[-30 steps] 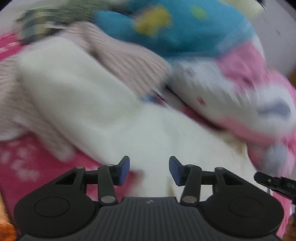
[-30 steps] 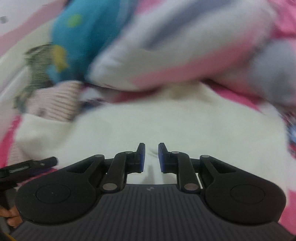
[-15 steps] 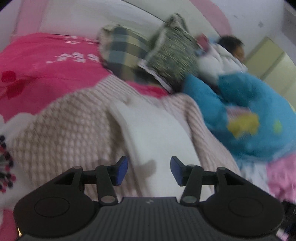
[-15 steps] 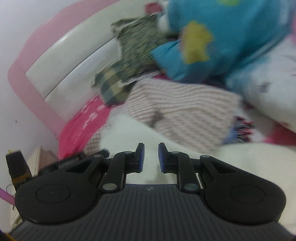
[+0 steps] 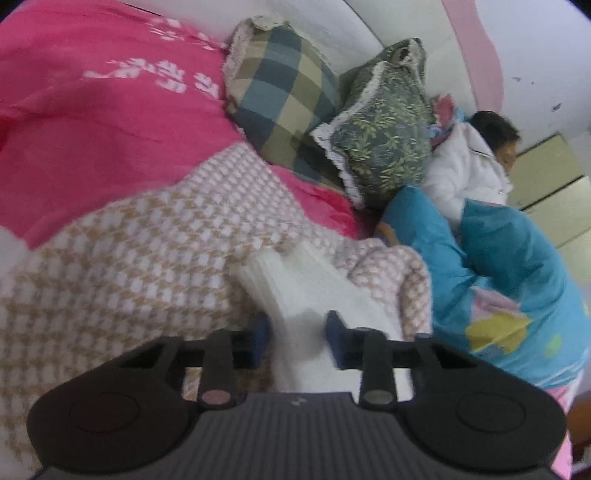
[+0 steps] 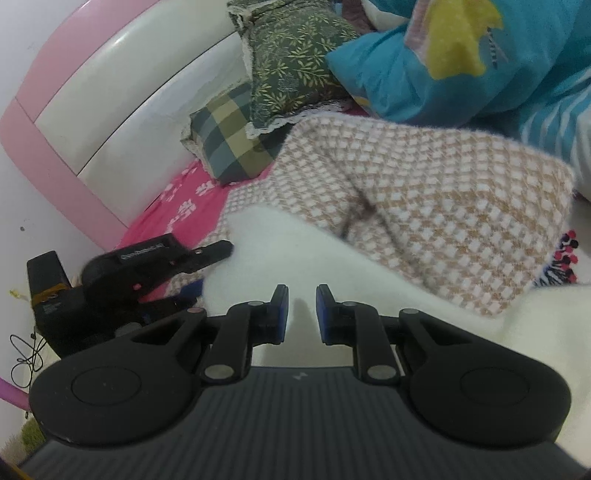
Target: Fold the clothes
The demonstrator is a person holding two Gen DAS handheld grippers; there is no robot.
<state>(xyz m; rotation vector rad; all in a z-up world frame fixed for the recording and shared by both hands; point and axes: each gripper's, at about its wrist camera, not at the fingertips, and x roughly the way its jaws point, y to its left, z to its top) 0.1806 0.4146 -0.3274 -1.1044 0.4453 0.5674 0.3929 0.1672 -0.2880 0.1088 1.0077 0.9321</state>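
Both grippers are swinging up from the pile toward the headboard, the left gripper (image 5: pixel 297 341) now clamping the white garment's (image 5: pixel 306 291) ribbed end at lower centre, the right gripper (image 6: pixel 300 314) pinching it too, carrying a fold over the checked knit (image 5: pixel 140 251).

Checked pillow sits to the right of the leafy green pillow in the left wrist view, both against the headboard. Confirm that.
Not quite. In the left wrist view the checked pillow sits to the left of the leafy green pillow, not the right. Both do lie against the headboard.
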